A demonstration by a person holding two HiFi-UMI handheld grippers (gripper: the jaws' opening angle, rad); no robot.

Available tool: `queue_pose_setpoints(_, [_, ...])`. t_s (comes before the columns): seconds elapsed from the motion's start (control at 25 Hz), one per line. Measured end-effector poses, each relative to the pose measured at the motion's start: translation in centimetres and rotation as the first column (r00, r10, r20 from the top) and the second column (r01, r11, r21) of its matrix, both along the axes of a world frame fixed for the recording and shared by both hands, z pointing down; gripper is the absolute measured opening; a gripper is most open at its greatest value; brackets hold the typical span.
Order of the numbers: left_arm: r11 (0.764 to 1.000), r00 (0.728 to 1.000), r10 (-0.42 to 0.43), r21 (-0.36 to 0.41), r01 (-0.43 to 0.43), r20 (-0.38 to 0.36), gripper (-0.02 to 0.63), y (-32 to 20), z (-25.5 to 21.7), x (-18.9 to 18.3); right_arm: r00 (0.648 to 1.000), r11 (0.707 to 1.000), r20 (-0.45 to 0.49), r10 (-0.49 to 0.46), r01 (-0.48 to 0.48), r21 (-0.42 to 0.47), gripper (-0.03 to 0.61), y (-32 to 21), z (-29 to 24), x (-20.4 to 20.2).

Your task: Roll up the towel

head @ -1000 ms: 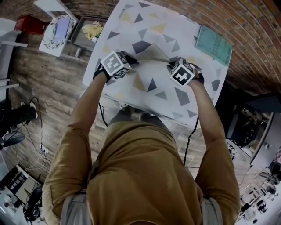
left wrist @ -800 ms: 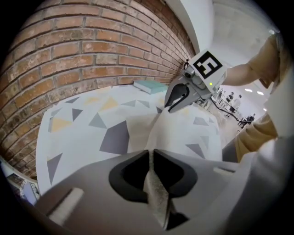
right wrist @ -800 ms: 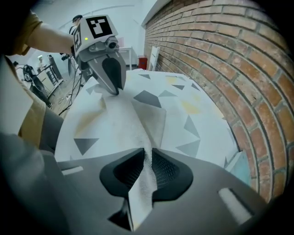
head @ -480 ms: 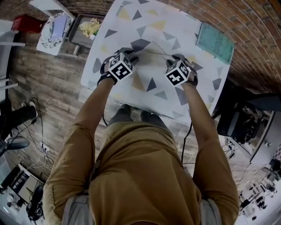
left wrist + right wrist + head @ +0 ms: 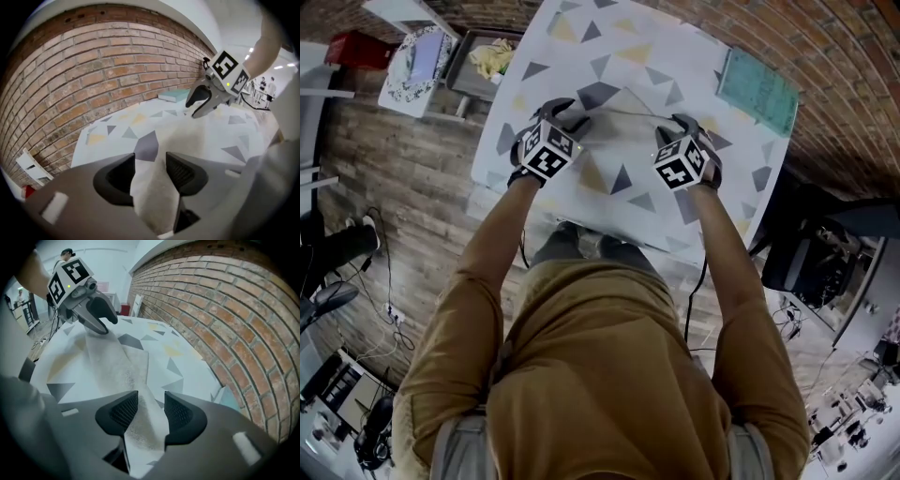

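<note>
A white towel (image 5: 619, 141) lies on the white table (image 5: 656, 56) with its coloured triangles. My left gripper (image 5: 570, 117) is at the towel's left end and my right gripper (image 5: 682, 127) at its right end, both pointing down and away from the person. In the left gripper view the left gripper (image 5: 151, 161) has a fold of towel (image 5: 154, 197) between its jaws. In the right gripper view the right gripper (image 5: 151, 401) has towel (image 5: 140, 427) between its jaws. Both pairs of jaws have just been opening, and the cloth lies loose in the gaps.
A teal book (image 5: 757, 94) lies at the table's far right corner. Left of the table stand a grey tray with yellow cloth (image 5: 492, 61) and a white stand (image 5: 417, 61). Beyond the table is a brick wall (image 5: 93, 70). The table's near edge is at the person's legs.
Both grippers have gone forward over the table, away from the person, and tipped downward. The raised near part of the towel has come down flatter.
</note>
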State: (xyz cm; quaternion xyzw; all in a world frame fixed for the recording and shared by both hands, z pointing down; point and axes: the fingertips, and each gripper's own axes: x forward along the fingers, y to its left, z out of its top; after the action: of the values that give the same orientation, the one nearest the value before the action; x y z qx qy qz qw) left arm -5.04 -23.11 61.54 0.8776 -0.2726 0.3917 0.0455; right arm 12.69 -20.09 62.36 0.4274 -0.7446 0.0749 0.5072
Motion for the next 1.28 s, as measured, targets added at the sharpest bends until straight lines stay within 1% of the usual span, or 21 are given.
queue_pose_setpoints(0.08, [0.999, 0.999, -0.029, 0.032, 0.029, -0.029, 0.221, -0.2, -1.2, -0.7, 1.0, 0.998, 0.004, 0.01, -0.01, 0.062, 0.158, 0.2, -1.2, 0.7])
queue_pose_setpoints(0.16, [0.998, 0.999, -0.035, 0.056, 0.037, -0.041, 0.221, 0.2, -2.1, -1.3, 1.0, 0.992, -0.007, 0.005, -0.004, 0.127, 0.158, 0.7, -2.4, 1.2])
queue_pose_setpoints(0.24, [0.996, 0.999, -0.024, 0.086, 0.028, -0.041, 0.221, 0.8, -2.9, -1.7, 0.999, 0.982, -0.044, -0.032, 0.04, 0.184, 0.156, 1.5, -3.4, 1.2])
queue_pose_setpoints(0.32, [0.994, 0.999, -0.013, 0.108, 0.017, -0.04, 0.221, 1.6, -3.5, -1.9, 0.992, 0.971, -0.086, -0.095, 0.111, 0.211, 0.156, 2.5, -3.9, 0.5])
queue_pose_setpoints(0.44, [0.992, 0.999, 0.022, 0.124, -0.018, -0.023, 0.221, 3.4, -3.7, -1.3, 0.977, 0.96, -0.117, -0.179, 0.199, 0.194, 0.156, 4.5, -3.2, -1.2])
queue_pose_setpoints(0.56, [0.988, 0.995, 0.095, 0.121, -0.097, 0.023, 0.219, 5.7, -2.5, 0.1, 0.968, 0.959, -0.113, -0.223, 0.239, 0.152, 0.156, 5.9, -1.6, -2.7])
queue_pose_setpoints(0.64, [0.986, 0.99, 0.132, 0.1, -0.136, 0.046, 0.219, 6.9, -1.4, 0.7, 0.965, 0.96, -0.11, -0.237, 0.251, 0.128, 0.156, 6.3, -0.5, -3.4])
queue_pose_setpoints(0.8, [0.983, 0.981, 0.17, 0.062, -0.175, 0.09, 0.219, 7.5, 0.5, 0.8, 0.968, 0.967, -0.114, -0.223, 0.235, 0.103, 0.155, 6.0, 0.7, -3.3])
queue_pose_setpoints(0.96, [0.982, 0.977, 0.18, 0.04, -0.185, 0.118, 0.216, 7.1, 1.3, 0.1, 0.974, 0.975, -0.114, -0.197, 0.206, 0.078, 0.156, 5.6, 1.4, -2.5])
queue_pose_setpoints(1.16, [0.981, 0.974, 0.188, 0.016, -0.191, 0.125, 0.207, 6.7, 1.9, 0.0, 0.982, 0.984, -0.096, -0.16, 0.167, 0.063, 0.155, 5.2, 1.6, -1.9])
queue_pose_setpoints(1.28, [0.983, 0.976, 0.183, 0.006, -0.185, 0.121, 0.199, 6.5, 2.1, -0.1, 0.983, 0.985, -0.098, -0.154, 0.16, 0.06, 0.154, 5.0, 1.6, -1.8])
